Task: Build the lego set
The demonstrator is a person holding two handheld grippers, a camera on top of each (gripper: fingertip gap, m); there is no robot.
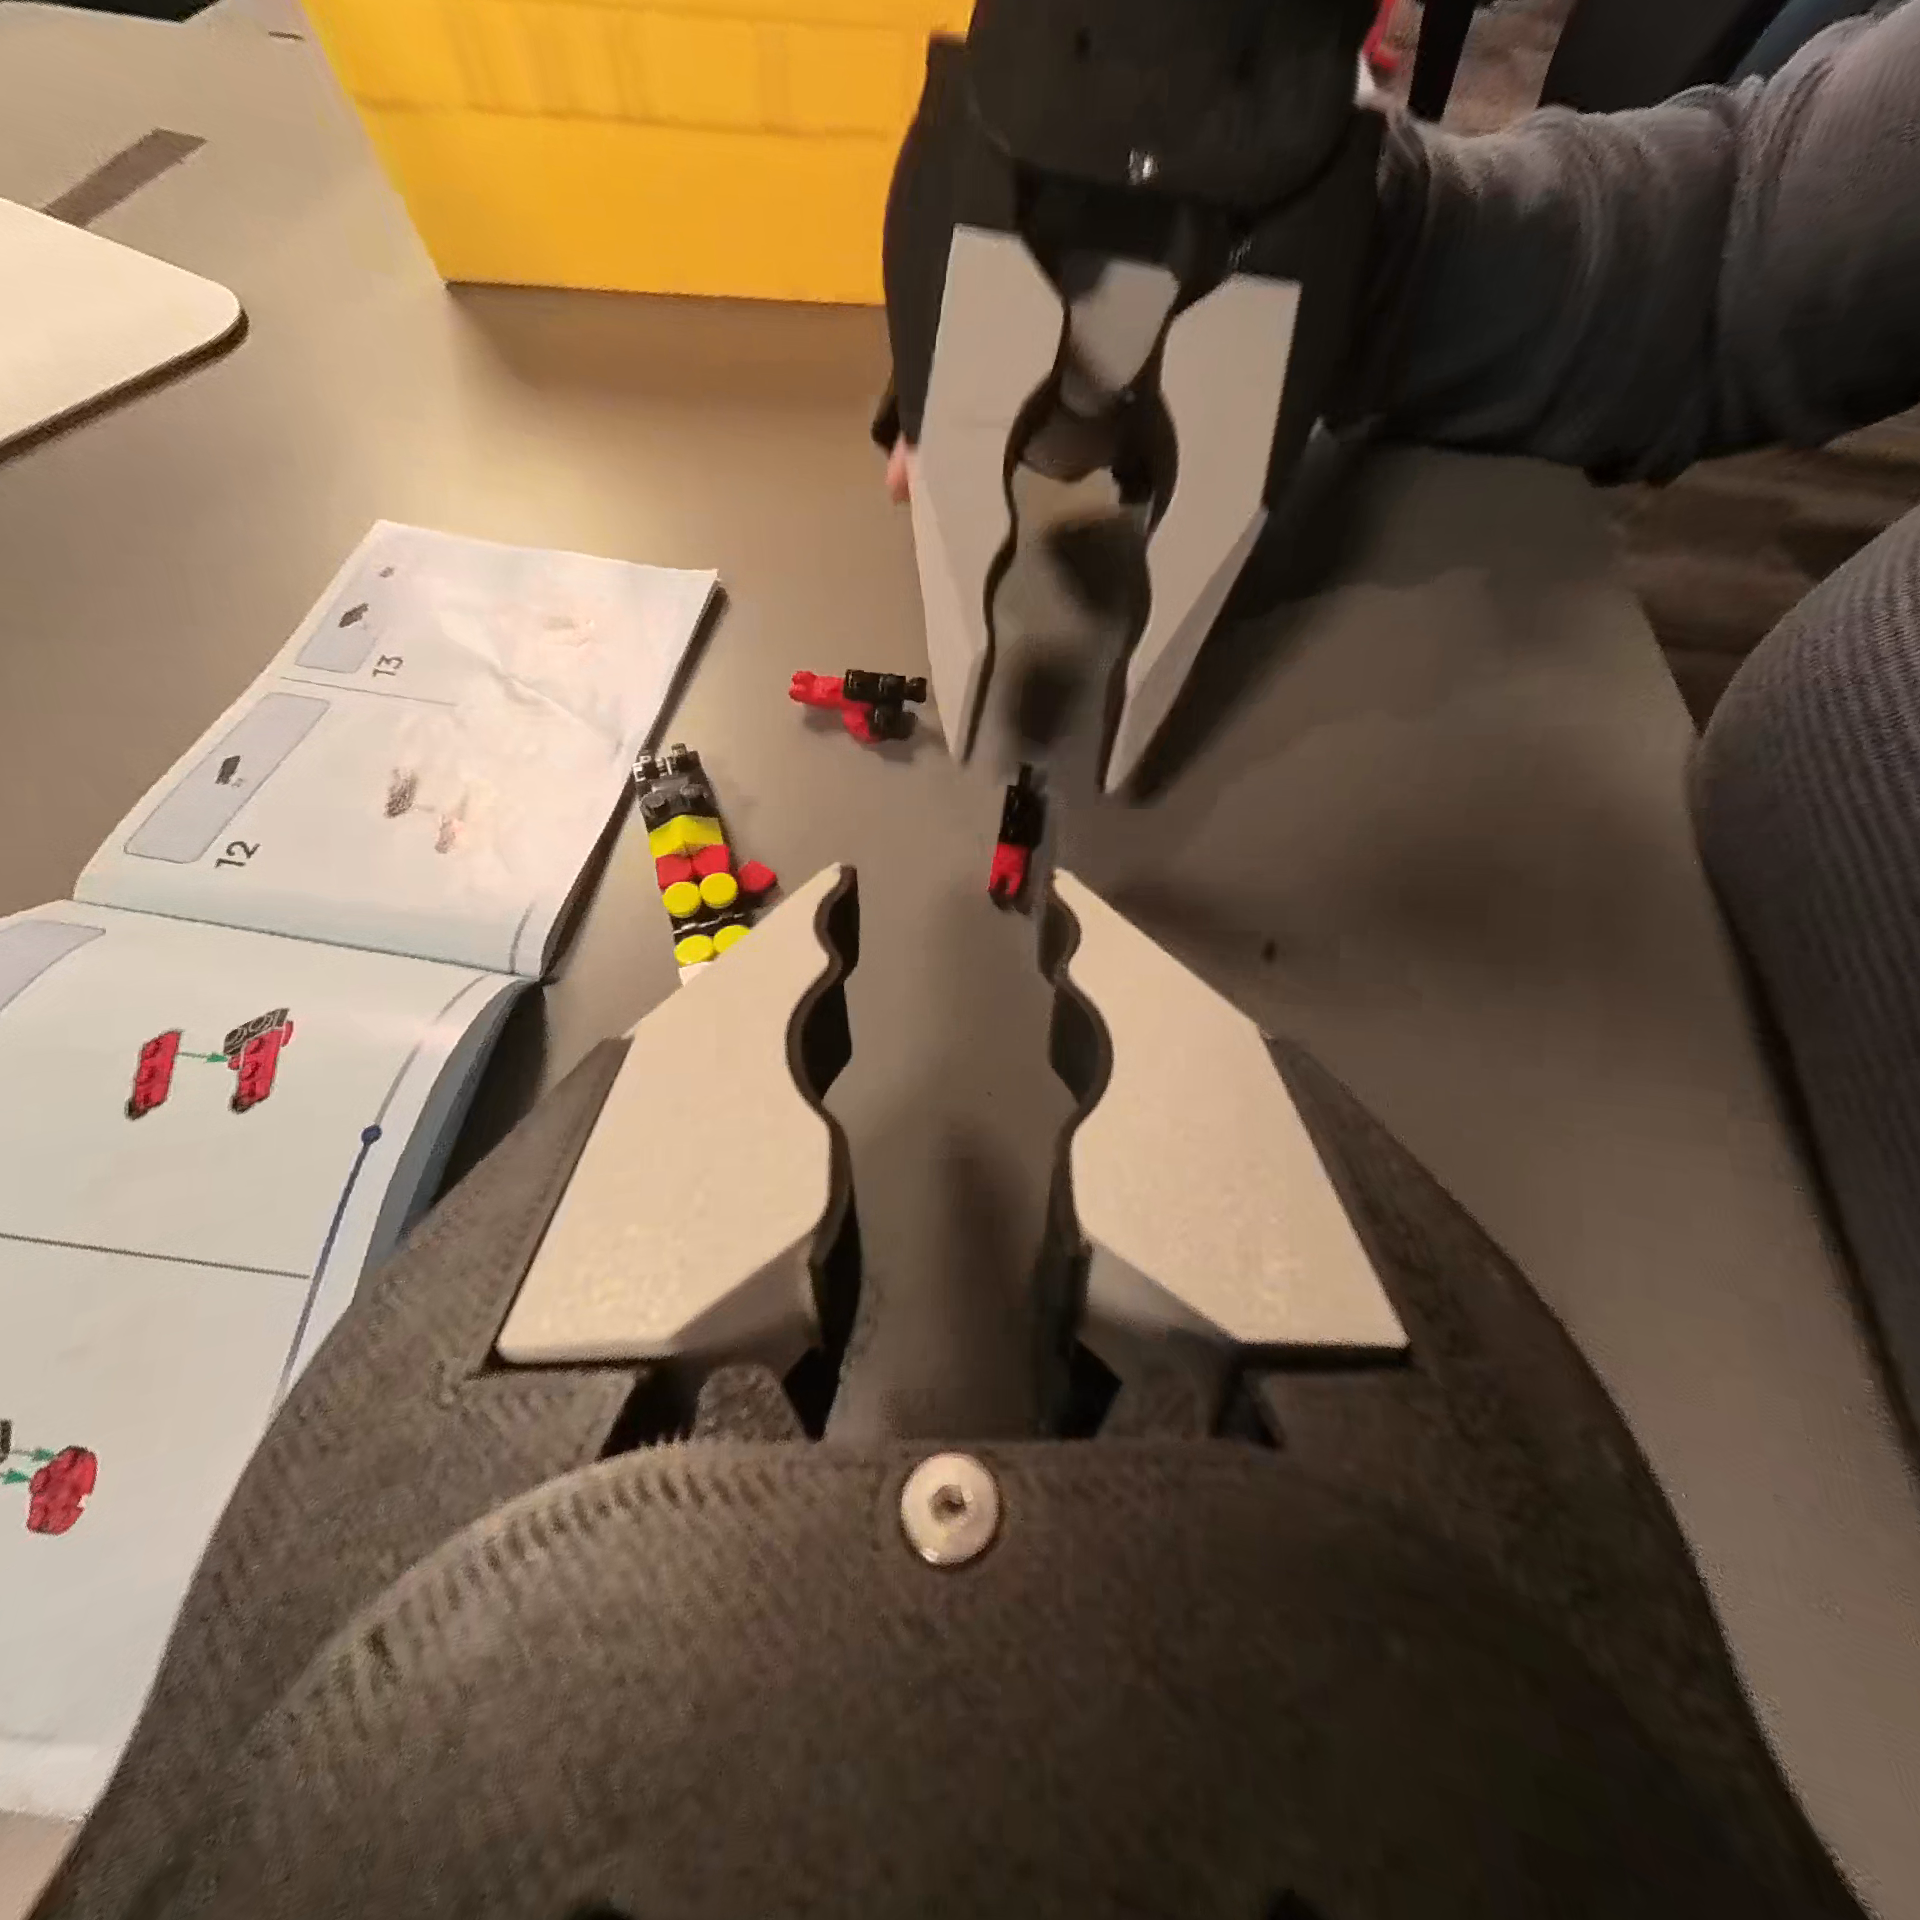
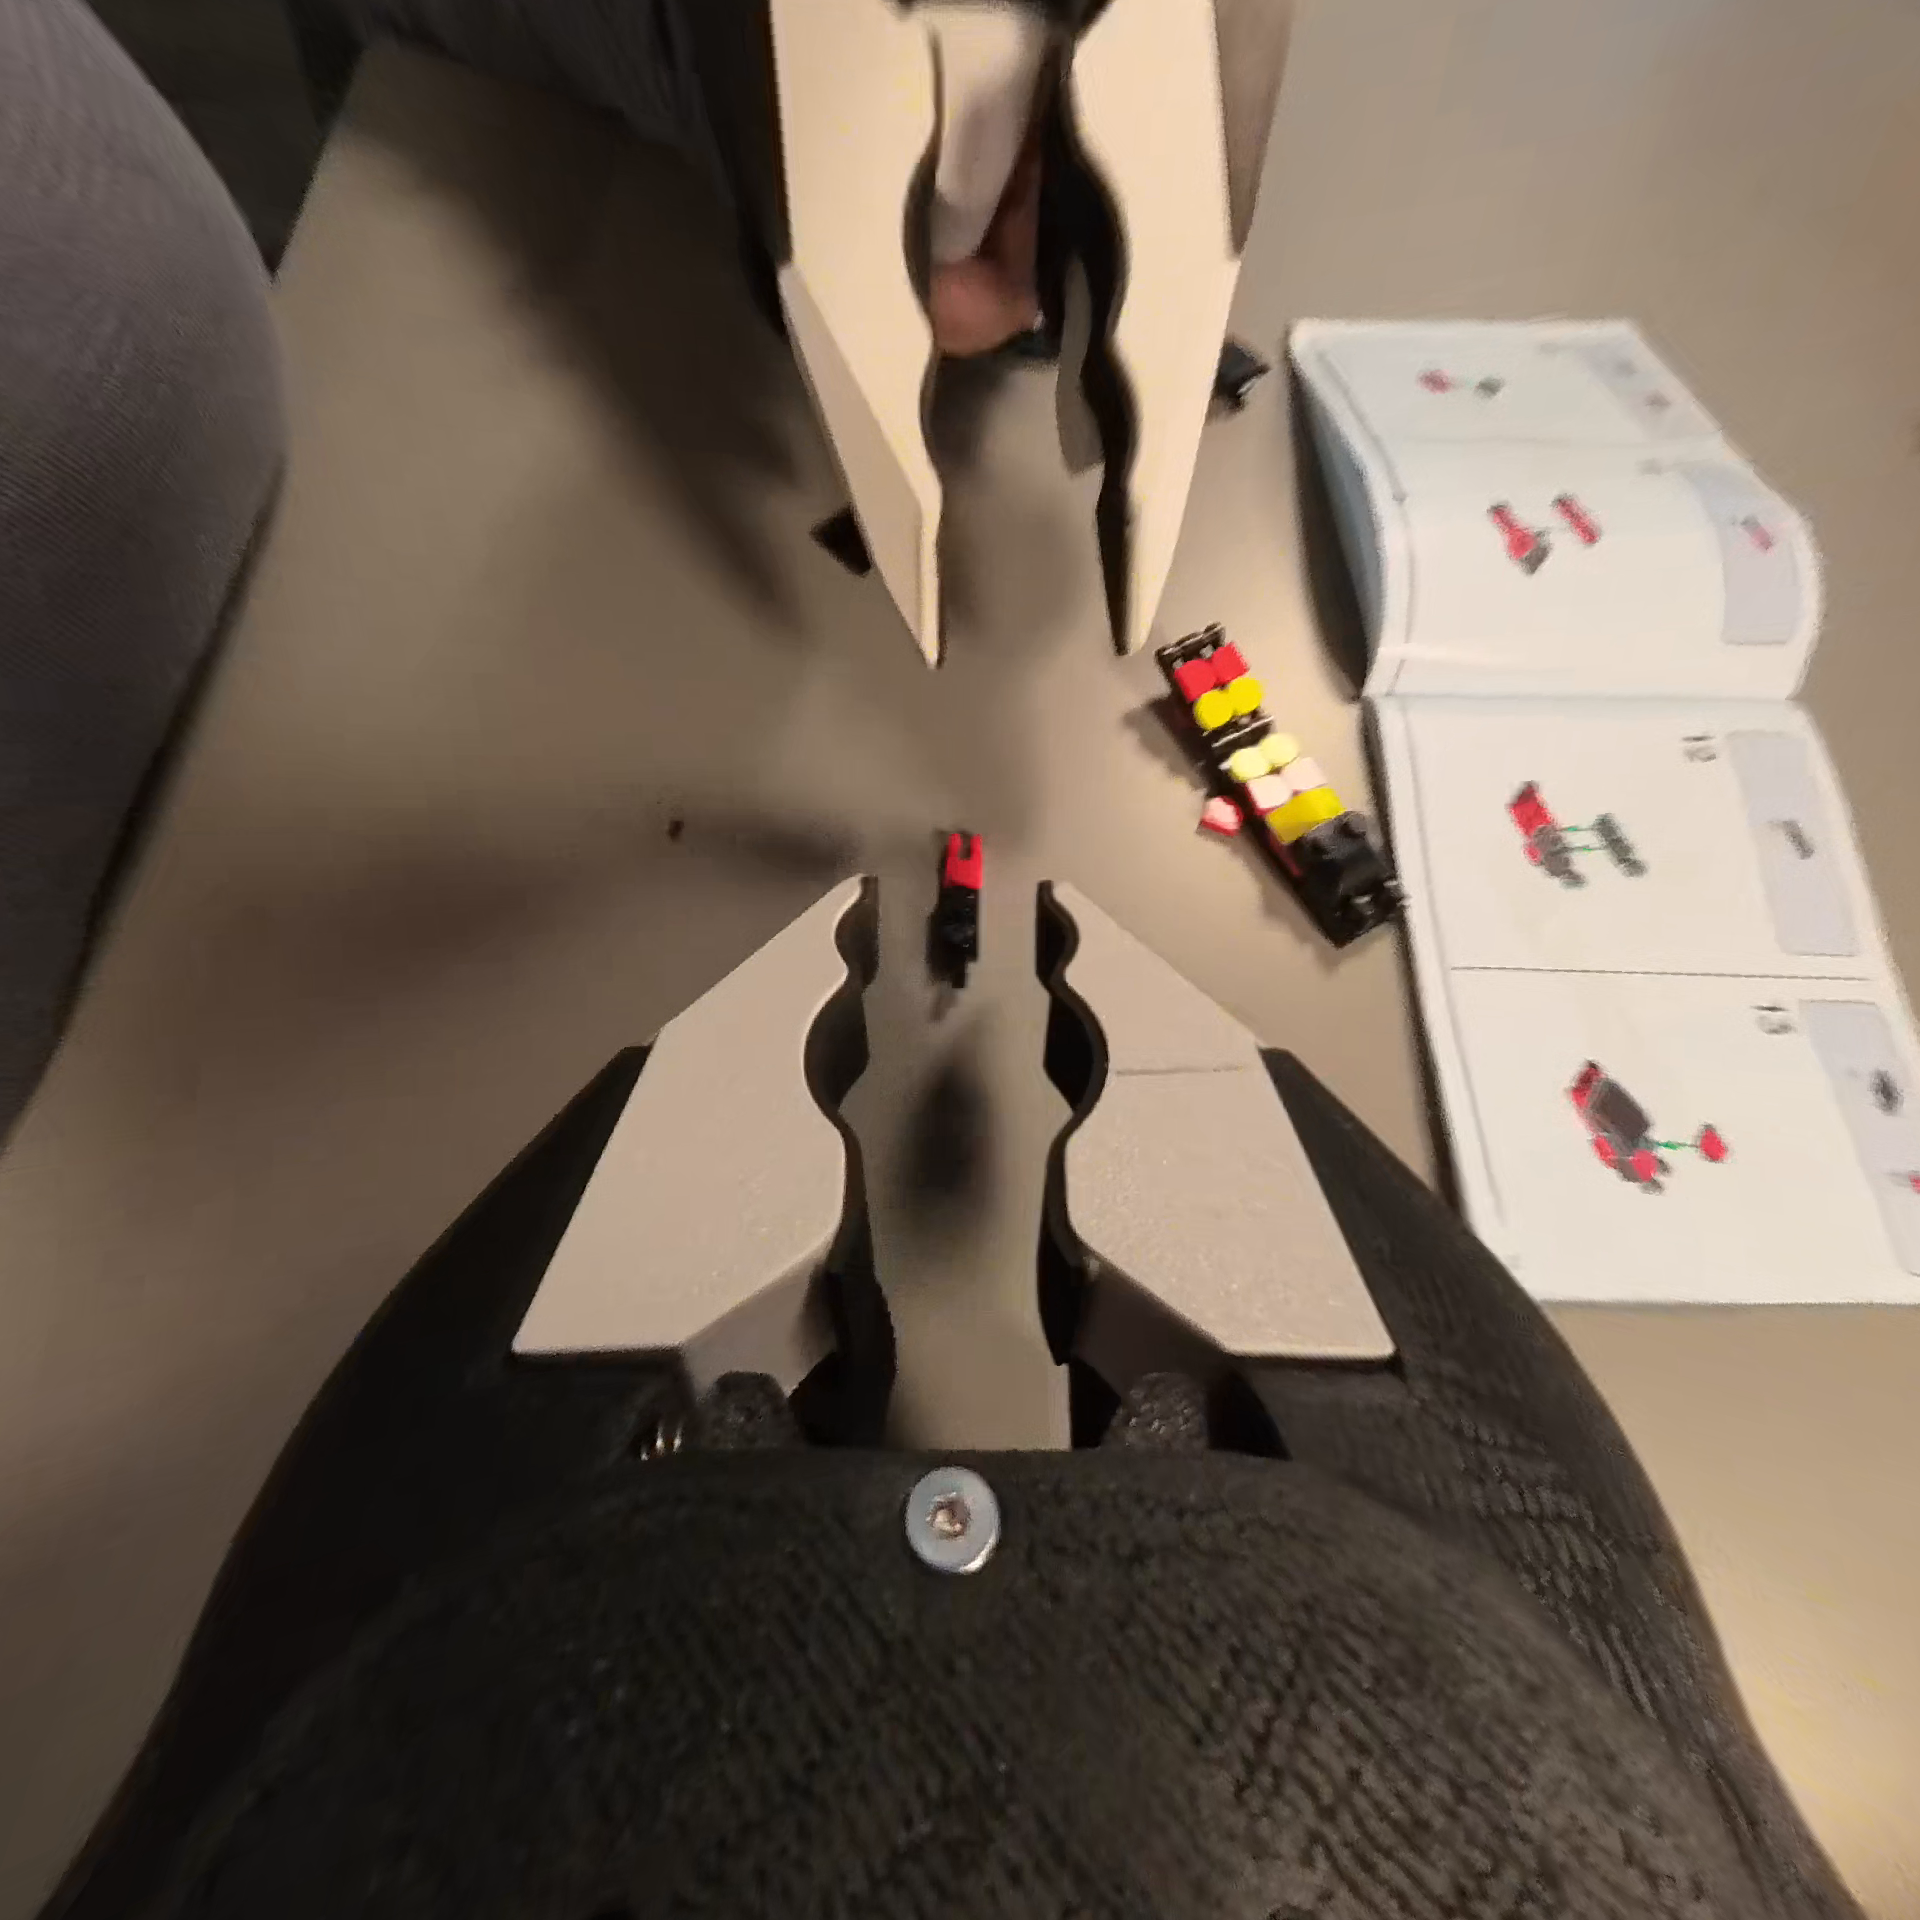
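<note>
**Both grippers parted over one small piece**

Nearest the left wrist camera, the left gripper hung with its jaws parted and nothing between them. Just past its right fingertip, at about one o'clock, lay the small red-and-black piece, flat on the table. Its spot between the two tools suggested it was the part wanted next, set where either could reach it.

At about eleven o'clock from the fingertips sat the long black build, topped with yellow and red studs, a loose red piece touching its right side. It lay just beside the open instruction booklet, probably so the pages could be checked against it. A little farther, near twelve o'clock, a second red-and-black cluster waited apart from the rest.

Beyond that, the right gripper pointed back toward the camera, jaws also apart and empty, tips hovering close above the small piece. In the right wrist view that piece lay almost between its fingertips, lengthwise along the gap, so a pickup looked likely. A grey sleeve reached in from two o'clock, and a yellow box stood at the far edge.
</note>
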